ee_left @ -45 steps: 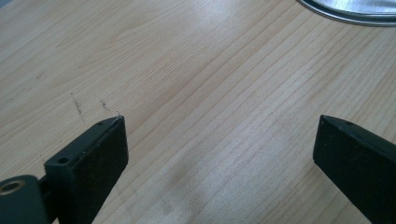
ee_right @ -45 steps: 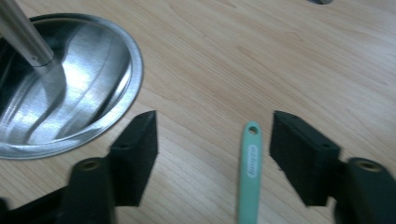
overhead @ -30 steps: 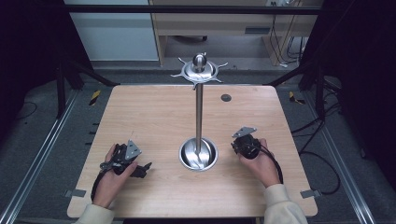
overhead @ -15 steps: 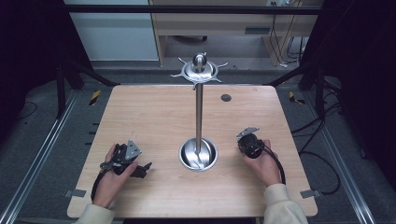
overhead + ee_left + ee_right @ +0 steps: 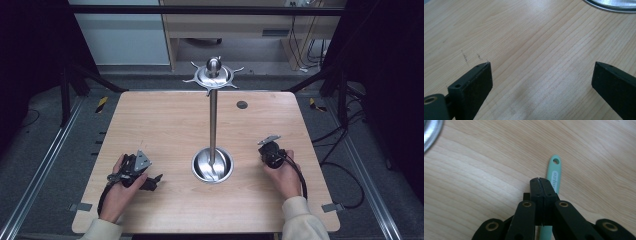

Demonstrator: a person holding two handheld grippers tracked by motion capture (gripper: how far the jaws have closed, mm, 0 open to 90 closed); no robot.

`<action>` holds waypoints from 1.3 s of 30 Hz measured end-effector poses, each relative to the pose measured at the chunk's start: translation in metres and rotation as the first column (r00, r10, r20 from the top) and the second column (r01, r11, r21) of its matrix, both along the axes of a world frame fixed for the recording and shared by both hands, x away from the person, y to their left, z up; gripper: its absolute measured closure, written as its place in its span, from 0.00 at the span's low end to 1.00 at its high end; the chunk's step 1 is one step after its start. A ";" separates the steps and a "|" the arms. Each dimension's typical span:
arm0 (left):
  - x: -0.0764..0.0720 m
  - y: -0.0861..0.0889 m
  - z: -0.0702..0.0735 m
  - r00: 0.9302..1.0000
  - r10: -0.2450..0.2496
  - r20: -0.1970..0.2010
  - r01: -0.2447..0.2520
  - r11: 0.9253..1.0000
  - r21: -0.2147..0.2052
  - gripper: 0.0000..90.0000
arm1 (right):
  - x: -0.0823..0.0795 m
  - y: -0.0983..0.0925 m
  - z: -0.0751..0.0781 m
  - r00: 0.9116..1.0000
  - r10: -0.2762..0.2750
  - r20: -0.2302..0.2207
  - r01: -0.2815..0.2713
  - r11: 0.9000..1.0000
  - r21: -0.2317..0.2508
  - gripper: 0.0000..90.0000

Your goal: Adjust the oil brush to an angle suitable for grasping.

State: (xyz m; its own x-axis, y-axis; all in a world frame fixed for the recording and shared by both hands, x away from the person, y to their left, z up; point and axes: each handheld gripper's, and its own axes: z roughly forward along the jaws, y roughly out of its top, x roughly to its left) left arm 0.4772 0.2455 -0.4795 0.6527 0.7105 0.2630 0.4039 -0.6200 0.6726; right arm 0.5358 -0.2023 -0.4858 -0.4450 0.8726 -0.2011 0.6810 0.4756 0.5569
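A mint-green utensil handle [image 5: 554,176] with a hanging hole lies on the wooden table [image 5: 165,125]. My right gripper [image 5: 540,180] sits right over it. The jaws are pressed together, and the handle runs under them and out to their right. In the high view the right gripper [image 5: 268,149] is held at the table's right, beside the stand's base. My left gripper [image 5: 541,82] is open over bare wood with nothing between its jaws. In the high view it [image 5: 150,182] rests at the front left.
A tall metal stand rises from a round dished base [image 5: 212,165] at the table's middle, topped by a hooked disc [image 5: 213,75]. The base's rim edges into the left gripper view [image 5: 614,5] and the right gripper view [image 5: 429,135]. A small dark disc [image 5: 242,104] lies at the back.
My right hand has shifted slightly to the right, away from the stand's base. The left hand has stayed still.
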 end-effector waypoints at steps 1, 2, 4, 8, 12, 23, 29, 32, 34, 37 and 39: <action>0.000 0.000 0.000 1.000 0.000 0.000 0.000 1.000 0.000 0.03 | 0.000 0.000 0.000 1.000 0.000 0.000 0.000 1.000 0.000 1.00; 0.000 0.000 0.000 1.000 -0.001 0.000 0.001 1.000 0.001 0.03 | 0.000 -0.002 0.000 1.000 -0.003 -0.001 0.003 1.000 0.012 0.99; 0.000 0.000 0.000 1.000 -0.001 0.000 0.001 1.000 0.000 0.03 | 0.000 -0.005 0.001 1.000 -0.009 -0.010 0.010 0.999 0.050 0.97; 0.000 0.000 0.000 1.000 0.001 0.001 -0.001 1.000 0.000 0.03 | -0.004 -0.010 0.016 1.000 -0.030 0.008 0.029 0.994 0.108 0.97; 0.000 0.001 0.000 1.000 0.001 0.002 -0.001 1.000 -0.002 0.03 | -0.011 -0.017 0.032 0.998 -0.061 -0.011 0.062 0.989 0.133 0.95; 0.000 0.001 0.001 1.000 -0.001 0.001 0.001 1.000 -0.001 0.03 | -0.020 -0.033 0.029 0.980 -0.113 -0.164 0.124 0.991 0.058 0.76; 0.000 0.000 0.000 1.000 -0.001 0.000 0.001 1.000 -0.001 0.03 | -0.020 -0.032 0.028 0.968 -0.107 -0.229 0.121 0.991 0.050 0.71; 0.000 0.000 0.000 1.000 -0.002 -0.003 0.002 1.000 0.001 0.03 | -0.020 -0.031 0.026 0.959 -0.114 -0.259 0.128 0.991 0.040 0.72; 0.000 0.000 0.000 1.000 -0.002 -0.004 0.002 1.000 0.001 0.03 | -0.020 -0.031 0.026 0.955 -0.118 -0.273 0.133 0.991 0.036 0.74; 0.000 0.000 0.000 1.000 -0.004 -0.005 0.004 1.000 0.002 0.03 | -0.019 -0.031 0.024 0.949 -0.124 -0.289 0.139 0.990 0.032 0.77; 0.000 0.000 0.000 1.000 -0.004 -0.005 0.004 1.000 0.002 0.03 | -0.019 -0.031 0.024 0.946 -0.123 -0.300 0.140 0.990 0.036 0.79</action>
